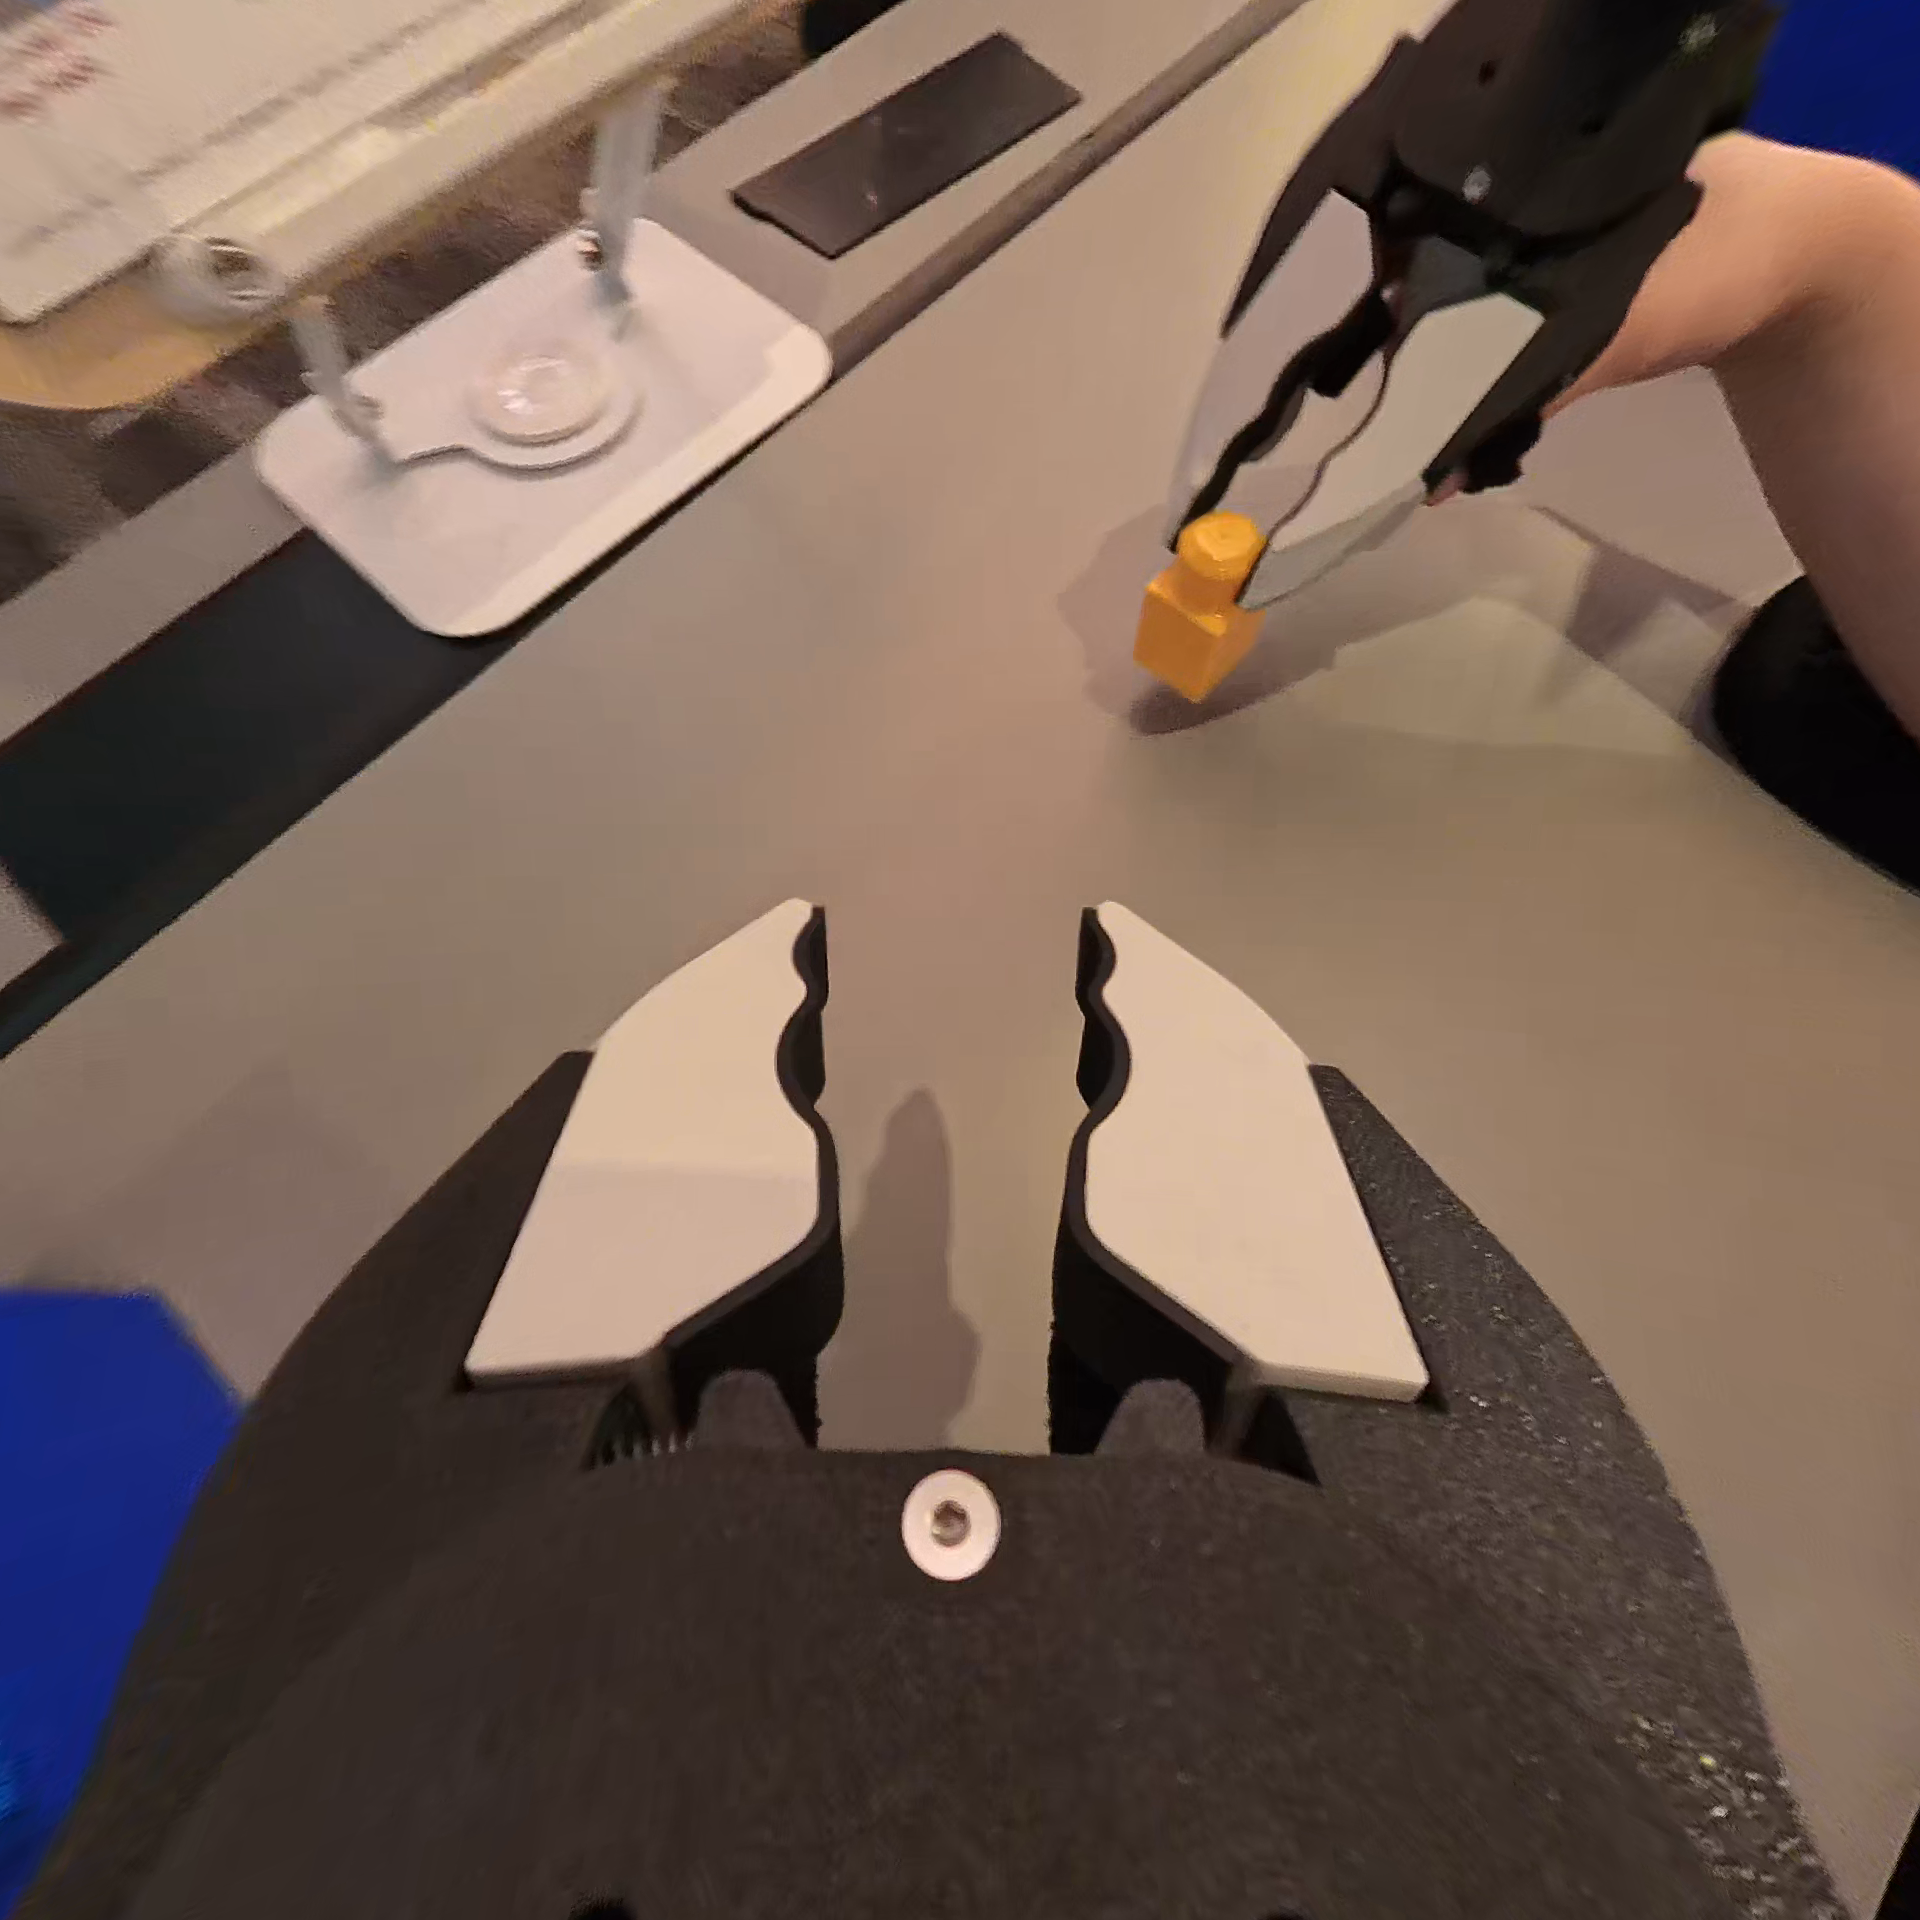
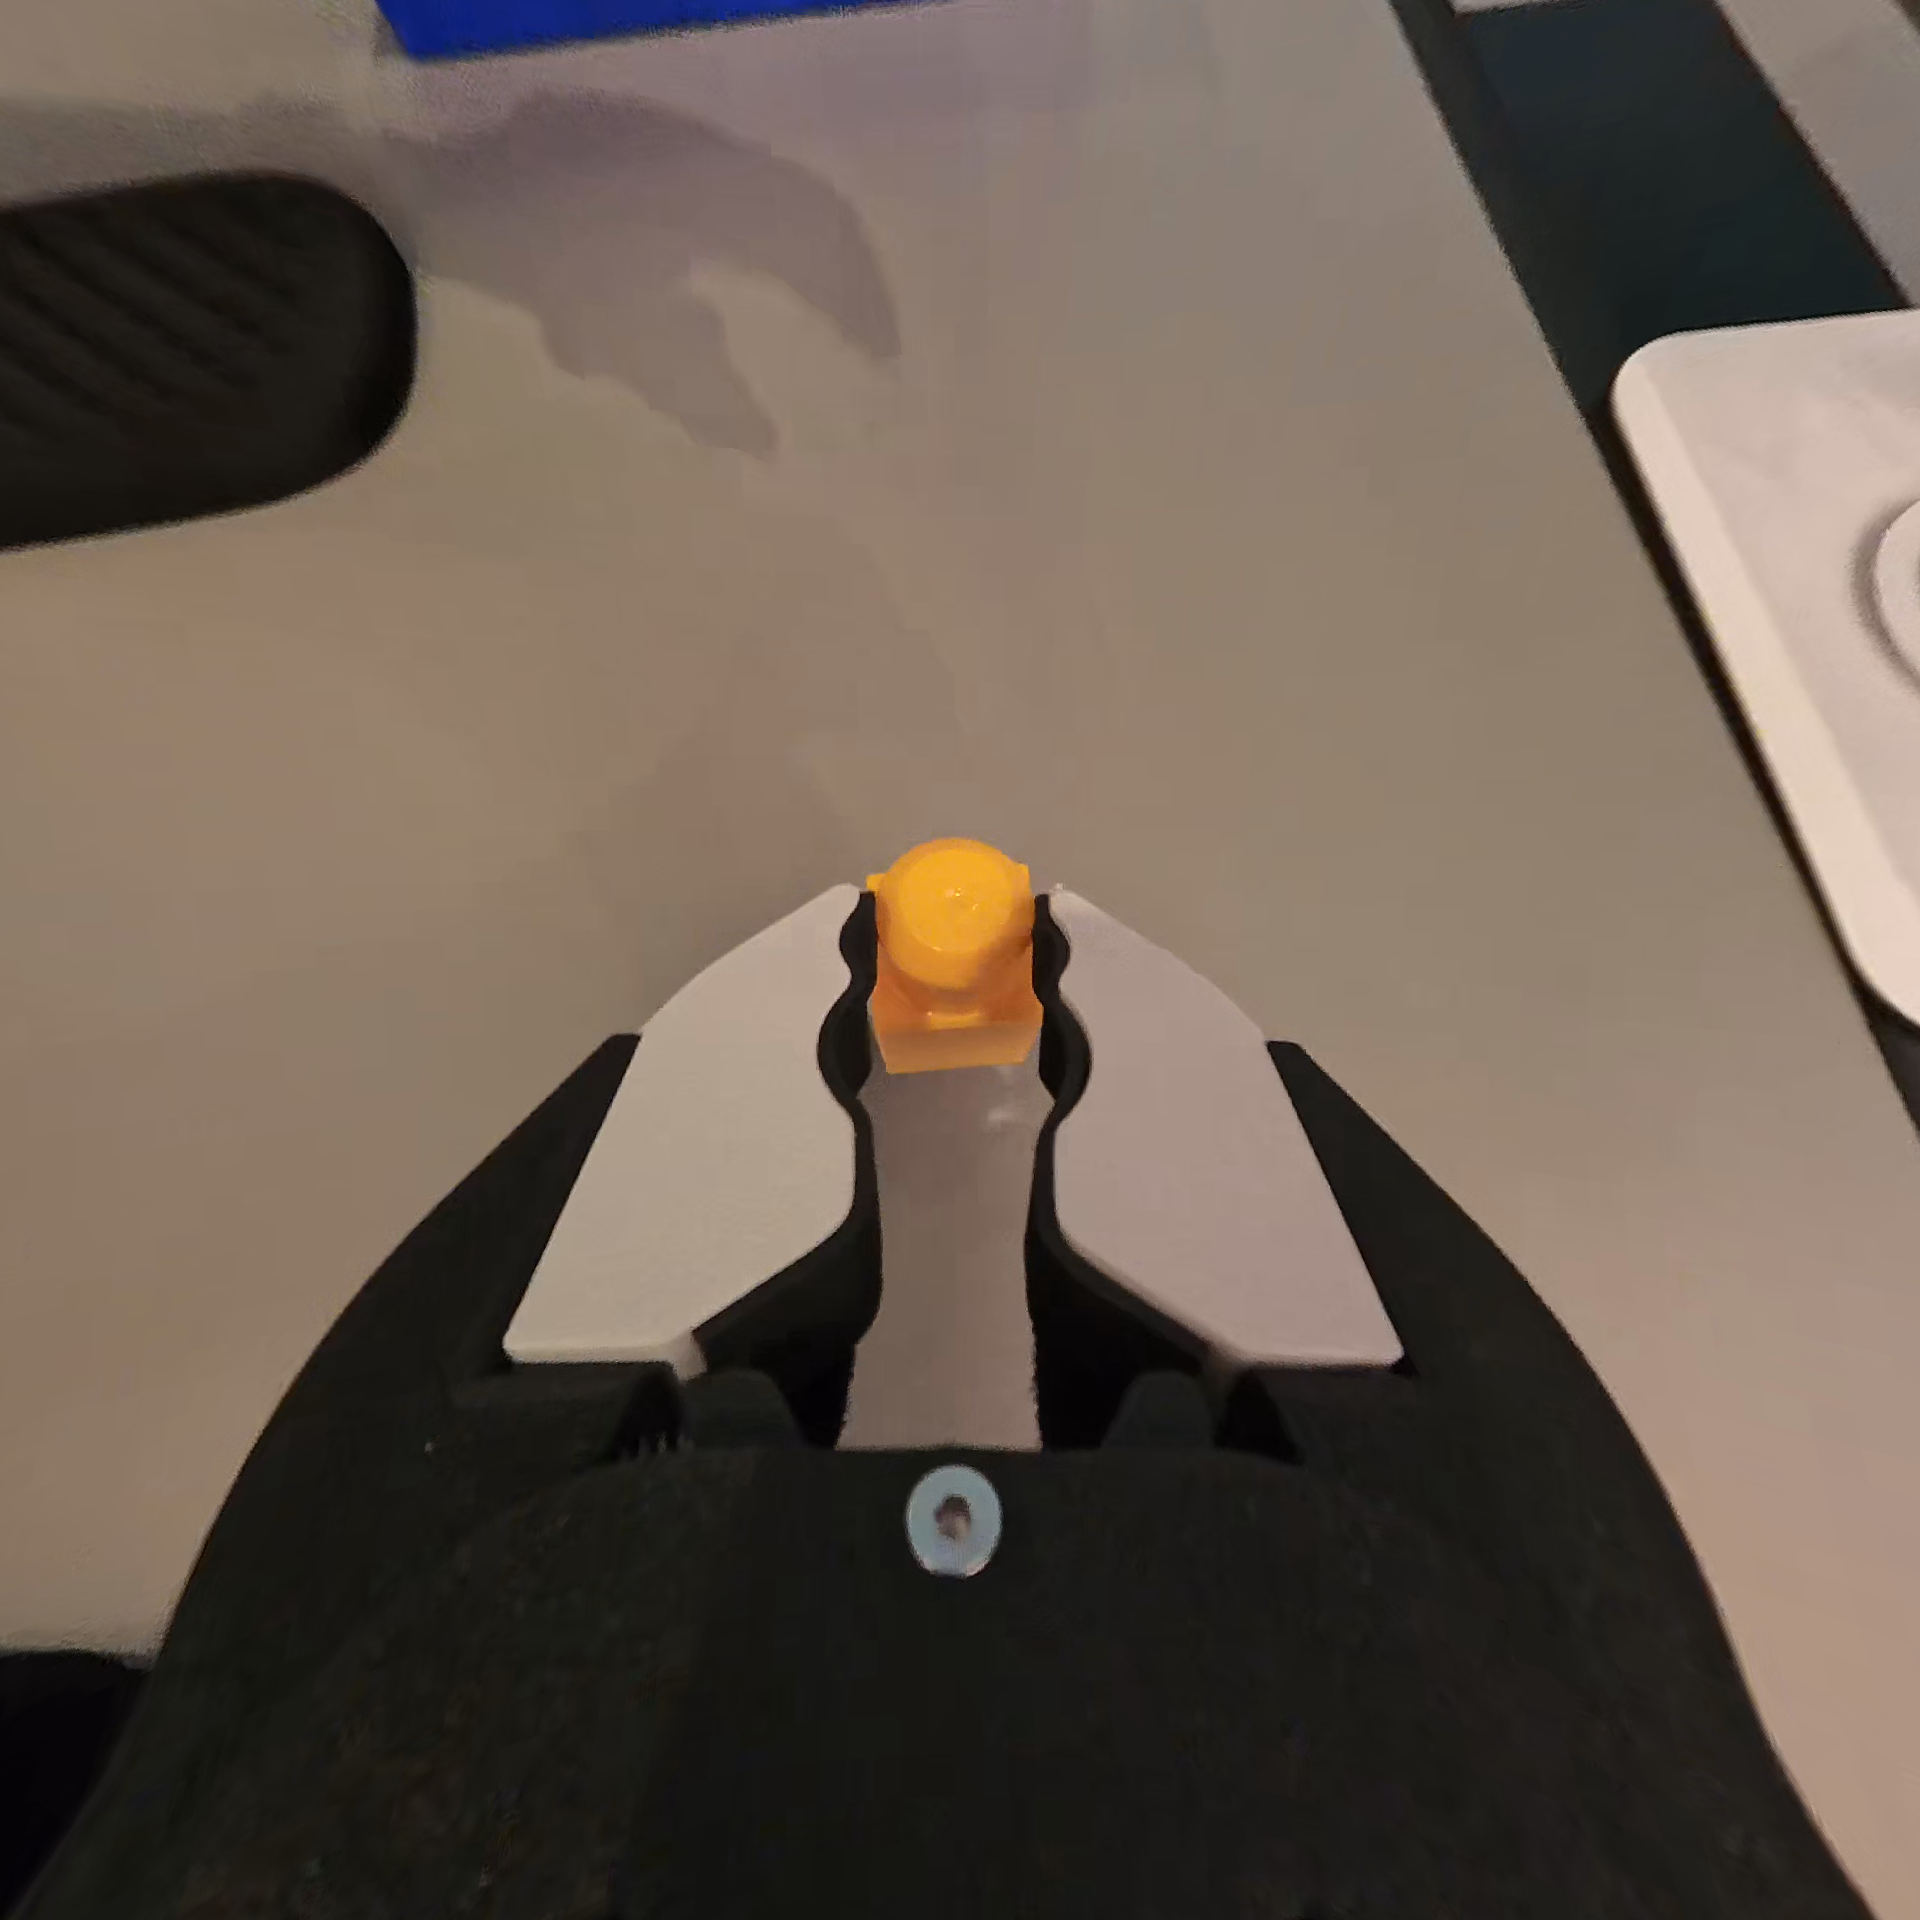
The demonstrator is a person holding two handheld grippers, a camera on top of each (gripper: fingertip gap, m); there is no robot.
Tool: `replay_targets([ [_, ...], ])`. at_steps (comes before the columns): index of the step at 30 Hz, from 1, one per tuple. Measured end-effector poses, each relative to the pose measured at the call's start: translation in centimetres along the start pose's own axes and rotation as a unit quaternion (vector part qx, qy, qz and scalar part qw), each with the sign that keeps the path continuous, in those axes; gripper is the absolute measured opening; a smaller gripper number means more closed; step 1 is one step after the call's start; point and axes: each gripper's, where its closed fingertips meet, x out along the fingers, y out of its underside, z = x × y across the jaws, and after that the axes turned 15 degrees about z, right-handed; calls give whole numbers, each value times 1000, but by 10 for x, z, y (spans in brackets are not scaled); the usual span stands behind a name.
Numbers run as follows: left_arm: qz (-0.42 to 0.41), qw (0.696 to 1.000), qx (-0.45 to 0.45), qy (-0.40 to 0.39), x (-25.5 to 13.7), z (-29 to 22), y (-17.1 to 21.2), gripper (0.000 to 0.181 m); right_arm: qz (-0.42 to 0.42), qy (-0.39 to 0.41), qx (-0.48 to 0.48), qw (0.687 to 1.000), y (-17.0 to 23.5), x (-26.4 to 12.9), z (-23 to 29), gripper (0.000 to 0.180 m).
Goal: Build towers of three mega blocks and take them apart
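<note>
Working across the broad grey table (image 1: pixel 727 790), we see it fill both views, bare ahead of our left fingers and beyond our right ones. Far ahead and to the left of the left fingers sits a white base plate (image 1: pixel 540 436) with a clear round disc on it and thin uprights rising from it; the same plate edges in at the right of the right wrist view. A dark flat panel (image 1: pixel 904 145) lies beyond that, set into the table.

Our left gripper (image 1: pixel 953 914) holds nothing: its fingers (image 1: pixel 665 1143) are spread, with only table showing between them. We judge it is kept low and out of the way, ready to fetch or steady a piece. A blue thing (image 1: pixel 94 1475) at its lower left is too blurred to identify.

Our right gripper (image 2: pixel 951 899) pinches the orange block (image 2: pixel 951 966) at the very tips of its fingers (image 2: pixel 1174 1164), closing on the round stud and upper body. From the left wrist view, the block hangs slightly tilted just above the table, ahead and to the right of the left fingers. We judge the tip grip leaves the hollow underside free to press onto another block, though none is in view.
</note>
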Motion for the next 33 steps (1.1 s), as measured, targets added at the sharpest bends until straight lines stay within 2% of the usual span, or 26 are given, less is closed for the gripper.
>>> replay_targets([
  [6, -46, 996, -52, -57, -70, 49, 15, 44, 19, -15, -25, 999, 5, 16, 8, 28],
  [13, -115, 976, -133, -127, -145, 111, 39, 43, 2, -33, -2, 999, 6, 16, 8, 29],
  [17, -139, 959, -202, -139, -168, 149, 70, 43, -13, -33, 7, 999, 1, 9, 7, 50],
  [21, -122, 941, -292, -119, -156, 185, 120, 36, -52, -12, 13, 998, -9, -12, 2, 59],
  [23, -72, 938, -302, -156, -139, 203, 149, 34, -74, 4, 19, 997, -12, -24, -3, 58],
  [27, 70, 926, -257, -266, -110, 232, 192, 47, -101, 15, 28, 994, -12, -41, -8, 57],
  [31, 140, 909, -243, -308, -84, 253, 205, 68, -109, 13, 35, 993, -9, -45, -10, 55],
  [33, 171, 902, -210, -337, -74, 262, 206, 65, -108, 7, 38, 993, -8, -44, -10, 54],
])
